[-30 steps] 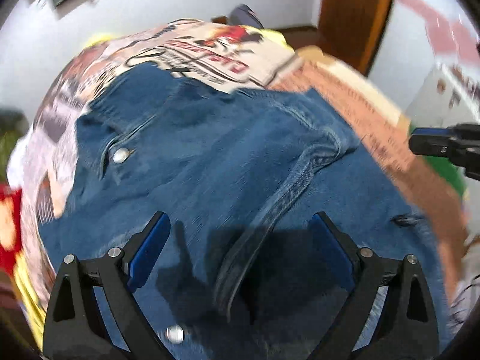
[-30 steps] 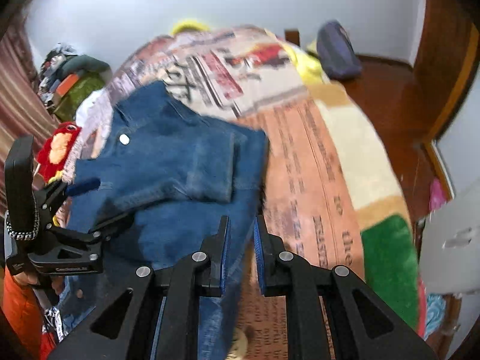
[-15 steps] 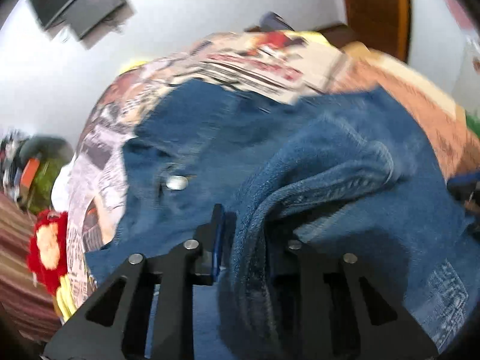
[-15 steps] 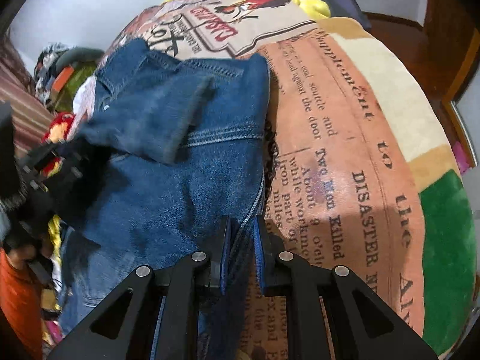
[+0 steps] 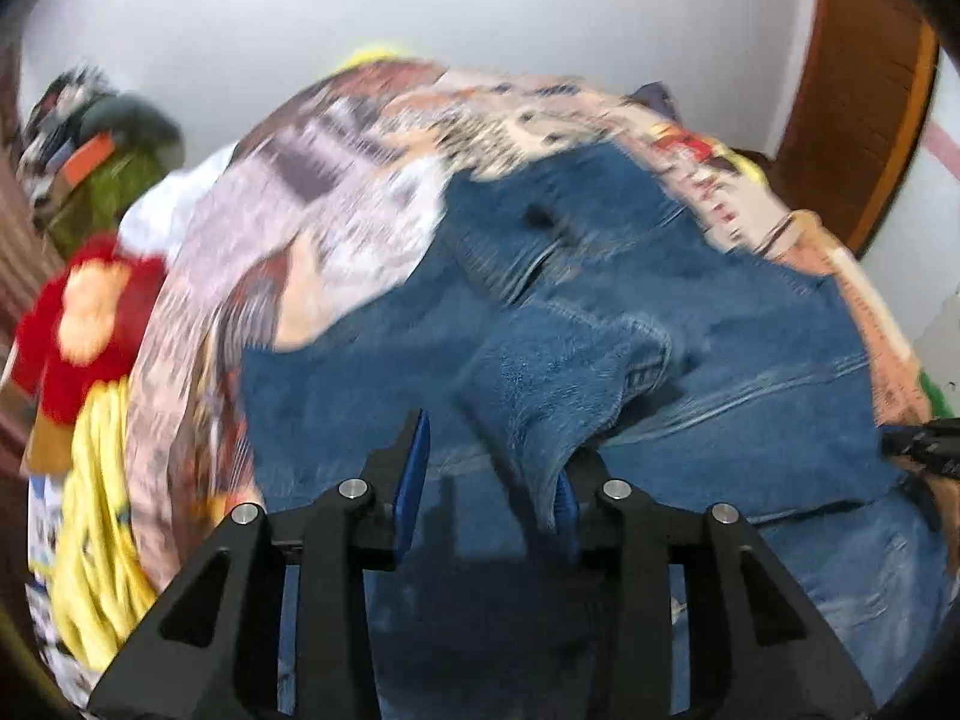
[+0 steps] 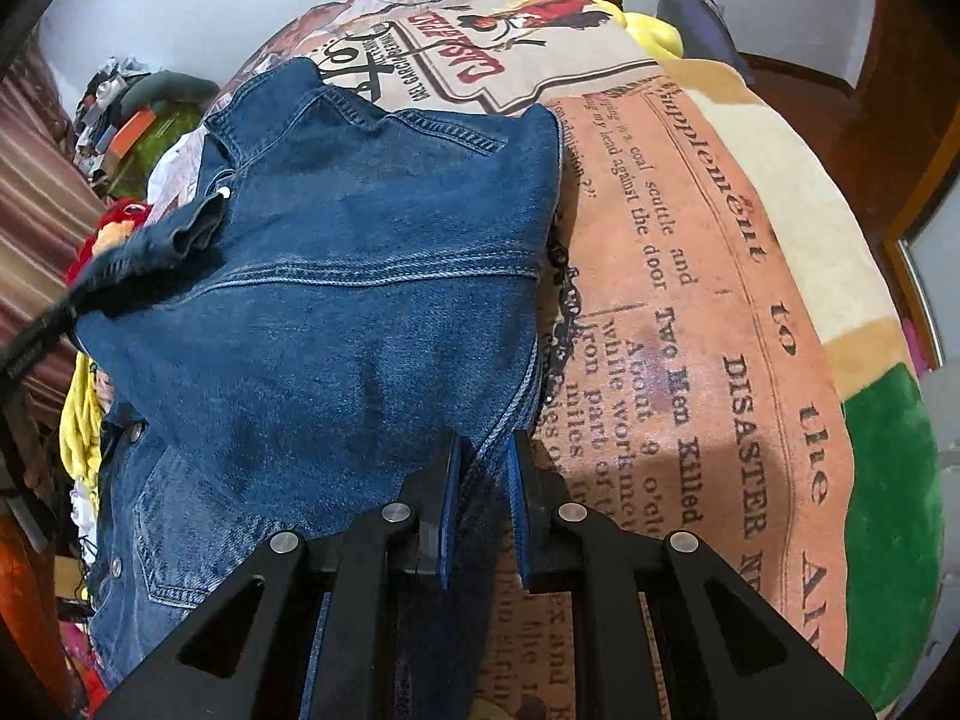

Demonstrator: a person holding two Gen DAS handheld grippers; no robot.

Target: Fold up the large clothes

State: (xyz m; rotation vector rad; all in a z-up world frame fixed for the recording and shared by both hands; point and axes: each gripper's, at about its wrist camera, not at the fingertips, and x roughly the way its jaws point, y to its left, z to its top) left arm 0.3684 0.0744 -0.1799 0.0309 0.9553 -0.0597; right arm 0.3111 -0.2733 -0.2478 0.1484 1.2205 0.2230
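Observation:
A blue denim jacket (image 6: 336, 300) lies spread on a bed covered by a newspaper-print blanket (image 6: 690, 276). My right gripper (image 6: 483, 480) is shut on the jacket's right edge, low over the blanket. In the left wrist view, which is blurred, a sleeve fold (image 5: 558, 384) hangs between the jaws of my left gripper (image 5: 487, 489). The fold rests against the right pad with a gap to the left pad, and the jaws are opening. In the right wrist view the sleeve (image 6: 180, 234) stretches out toward the jacket's left side. The right gripper's tip (image 5: 924, 450) shows at the left wrist view's right edge.
A red and yellow plush toy (image 5: 78, 324) and a heap of clutter (image 5: 102, 162) sit left of the bed. A dark bag (image 6: 696, 24) lies at the bed's far end. A wooden door frame (image 5: 858, 120) stands to the right, and a white wall is behind.
My left gripper closed on the sleeve, pulled it off the jacket's front toward the left side, and has parted its jaws again. My right gripper sank with the jacket's edge.

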